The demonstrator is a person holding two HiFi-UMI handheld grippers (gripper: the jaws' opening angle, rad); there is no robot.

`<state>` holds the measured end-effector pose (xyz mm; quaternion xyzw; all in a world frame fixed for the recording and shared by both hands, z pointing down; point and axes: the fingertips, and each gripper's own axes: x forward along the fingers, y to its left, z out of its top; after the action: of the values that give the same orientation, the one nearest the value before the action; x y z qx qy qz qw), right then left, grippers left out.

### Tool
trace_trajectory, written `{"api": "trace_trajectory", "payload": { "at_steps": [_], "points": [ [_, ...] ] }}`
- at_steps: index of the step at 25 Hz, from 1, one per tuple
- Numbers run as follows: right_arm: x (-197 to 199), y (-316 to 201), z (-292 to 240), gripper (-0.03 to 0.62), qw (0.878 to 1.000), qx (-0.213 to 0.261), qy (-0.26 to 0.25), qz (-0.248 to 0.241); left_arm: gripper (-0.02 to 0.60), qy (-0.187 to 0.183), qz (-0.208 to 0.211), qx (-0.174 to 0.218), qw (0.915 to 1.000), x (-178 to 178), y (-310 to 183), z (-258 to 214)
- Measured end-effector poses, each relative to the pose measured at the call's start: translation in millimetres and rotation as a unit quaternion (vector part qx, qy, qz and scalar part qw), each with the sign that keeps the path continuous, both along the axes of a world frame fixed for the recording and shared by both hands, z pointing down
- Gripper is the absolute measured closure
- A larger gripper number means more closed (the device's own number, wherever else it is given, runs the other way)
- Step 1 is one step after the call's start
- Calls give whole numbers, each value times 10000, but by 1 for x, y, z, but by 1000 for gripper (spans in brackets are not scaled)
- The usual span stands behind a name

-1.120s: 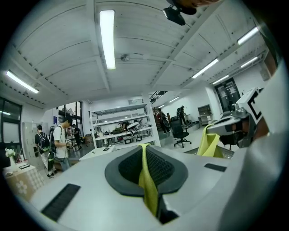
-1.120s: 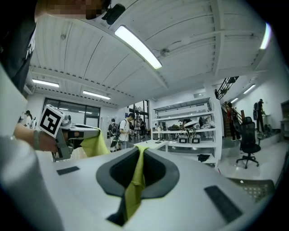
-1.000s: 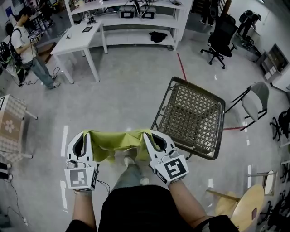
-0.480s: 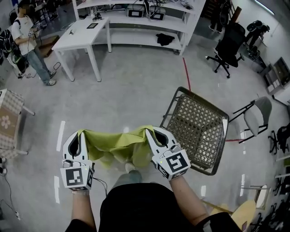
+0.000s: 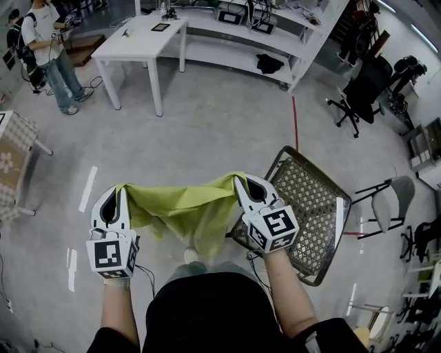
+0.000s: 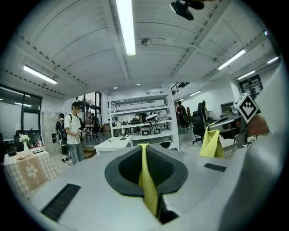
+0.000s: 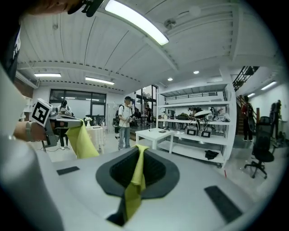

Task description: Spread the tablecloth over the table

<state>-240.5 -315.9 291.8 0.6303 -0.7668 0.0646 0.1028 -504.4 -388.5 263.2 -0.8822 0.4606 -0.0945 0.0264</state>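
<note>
Left hand-held gripper [image 5: 114, 195] and right hand-held gripper [image 5: 242, 185] are each pinching a tablecloth [image 5: 182, 207] corner, cloth hanging between them above the floor [image 5: 220, 124]; looking like the carrying stage; next it's needing draping flat, perhaps over that white table [image 5: 134, 41].

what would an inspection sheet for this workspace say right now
surface: white table stands across the grey floor; no cloth on it.
job's things: yellow-green tablecloth stretched in the air between both grippers, middle sagging, on no table.
clutter: woven-top metal frame beside the right gripper; black item on the lower shelf.
grippers: left gripper shut on one end of the tablecloth; right gripper shut on the other.
cables: thin black lead below the left gripper; tangle on the shelving.
surroundings: person standing upper left; black office chair; grey folding chair; checked-cloth table at the left edge.
</note>
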Motion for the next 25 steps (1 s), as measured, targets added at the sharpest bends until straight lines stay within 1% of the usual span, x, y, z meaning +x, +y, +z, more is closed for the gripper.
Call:
{"api": "trace_trajectory", "payload": {
  "at_steps": [5,13,18,20,25],
  "points": [
    [18,-35,-5,582,9999,-4,84,-151,568,-1,-256,38,9997,1,-15,-9],
    [42,-95,-15,582,9978,34,115,-656,568,-11,-930,202,9955,-1,-33,-30],
    [61,-130,-21,582,9947,14,168,-1018,568,-175,-1256,225,9917,10,-34,-43],
    [73,-144,-22,582,9935,-15,169,-1130,568,-248,-1387,182,9899,17,-33,-45],
    [117,-171,-23,582,9925,-114,158,-1209,568,-383,-1562,-45,9870,40,-33,-41]
  ]
}}
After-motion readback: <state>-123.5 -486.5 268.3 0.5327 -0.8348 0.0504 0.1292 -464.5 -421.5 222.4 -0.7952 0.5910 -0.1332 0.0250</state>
